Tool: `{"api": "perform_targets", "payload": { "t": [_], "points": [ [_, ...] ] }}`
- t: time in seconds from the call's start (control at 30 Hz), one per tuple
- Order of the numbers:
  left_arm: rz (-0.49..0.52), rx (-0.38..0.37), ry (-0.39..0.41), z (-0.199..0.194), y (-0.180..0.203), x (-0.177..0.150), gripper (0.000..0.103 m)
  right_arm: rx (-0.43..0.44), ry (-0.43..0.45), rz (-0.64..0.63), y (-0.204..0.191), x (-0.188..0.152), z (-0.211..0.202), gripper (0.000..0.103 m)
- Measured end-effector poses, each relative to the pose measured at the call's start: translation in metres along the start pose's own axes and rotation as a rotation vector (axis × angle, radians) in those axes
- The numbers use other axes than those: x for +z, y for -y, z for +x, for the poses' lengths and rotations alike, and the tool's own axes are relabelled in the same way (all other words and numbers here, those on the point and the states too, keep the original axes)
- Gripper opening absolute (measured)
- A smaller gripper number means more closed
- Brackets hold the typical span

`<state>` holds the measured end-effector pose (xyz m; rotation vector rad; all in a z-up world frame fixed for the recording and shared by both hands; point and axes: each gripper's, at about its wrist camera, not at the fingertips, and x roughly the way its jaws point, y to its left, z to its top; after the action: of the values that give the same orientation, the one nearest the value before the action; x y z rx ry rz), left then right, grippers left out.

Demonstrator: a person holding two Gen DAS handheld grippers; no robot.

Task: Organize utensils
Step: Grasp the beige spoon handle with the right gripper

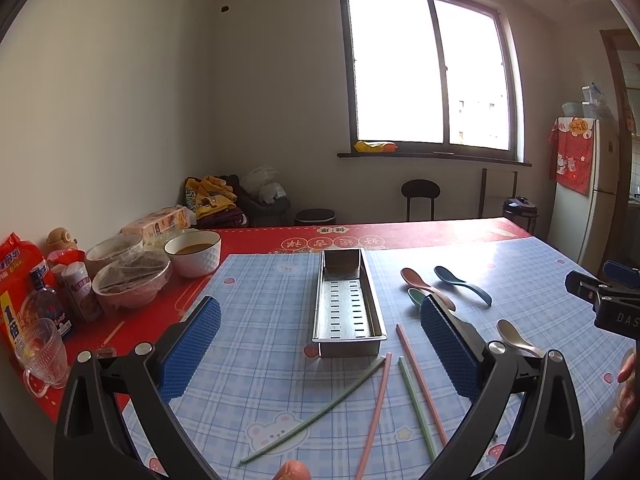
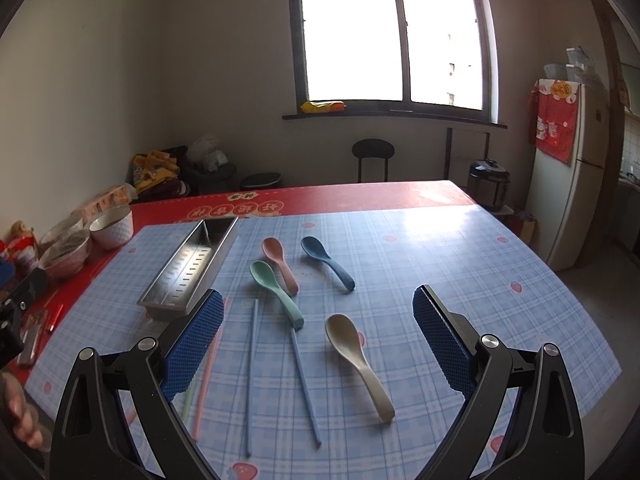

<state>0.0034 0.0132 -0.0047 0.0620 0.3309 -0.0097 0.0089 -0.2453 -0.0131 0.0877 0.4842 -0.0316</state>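
Observation:
An empty perforated steel tray (image 1: 346,308) lies lengthwise on the blue checked mat. In front of it lie two pink chopsticks (image 1: 420,380) and two green chopsticks (image 1: 316,412). My left gripper (image 1: 320,308) hovers open over them, holding nothing. Right of the tray (image 2: 168,306) lie a pink spoon (image 2: 278,260), a blue spoon (image 2: 326,262), a green spoon (image 2: 274,286) and a beige spoon (image 2: 356,360), with two blue chopsticks (image 2: 251,376) beside them. My right gripper (image 2: 318,300) is open above the spoons, empty.
Covered bowls (image 1: 132,280), a white bowl (image 1: 194,252), a glass mug (image 1: 40,356), a bottle (image 1: 50,304) and food packets crowd the red tablecloth's left side. A red lighter (image 2: 56,318) lies near the left edge. A person's hand (image 2: 24,412) shows low in the right wrist view.

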Motion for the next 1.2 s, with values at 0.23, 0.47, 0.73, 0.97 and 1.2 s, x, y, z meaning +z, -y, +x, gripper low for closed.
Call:
{"api": "perform_targets", "payload": {
  "t": [0.23, 0.47, 0.73, 0.97, 1.2],
  "points": [
    [0.001, 0.031, -0.01, 0.01, -0.006, -0.006, 0.098, 0.018, 0.003, 0.006, 0.004, -0.001, 0.005, 0.093],
    [0.016, -0.077, -0.038, 0.032, -0.024, -0.021, 0.098, 0.063, -0.037, 0.031, 0.012, -0.01, 0.021, 0.093],
    [0.21, -0.235, -0.229, 0.086, -0.025, -0.06, 0.088, 0.118, -0.158, 0.053, 0.023, -0.032, 0.063, 0.093],
    [0.269, -0.328, -0.355, 0.119, -0.018, -0.083, 0.076, 0.158, -0.228, 0.058, 0.033, -0.049, 0.09, 0.093],
    [0.364, -0.379, -0.442, 0.135, -0.007, -0.095, 0.052, 0.185, -0.263, 0.035, 0.038, -0.054, 0.102, 0.093]
  ]
}}
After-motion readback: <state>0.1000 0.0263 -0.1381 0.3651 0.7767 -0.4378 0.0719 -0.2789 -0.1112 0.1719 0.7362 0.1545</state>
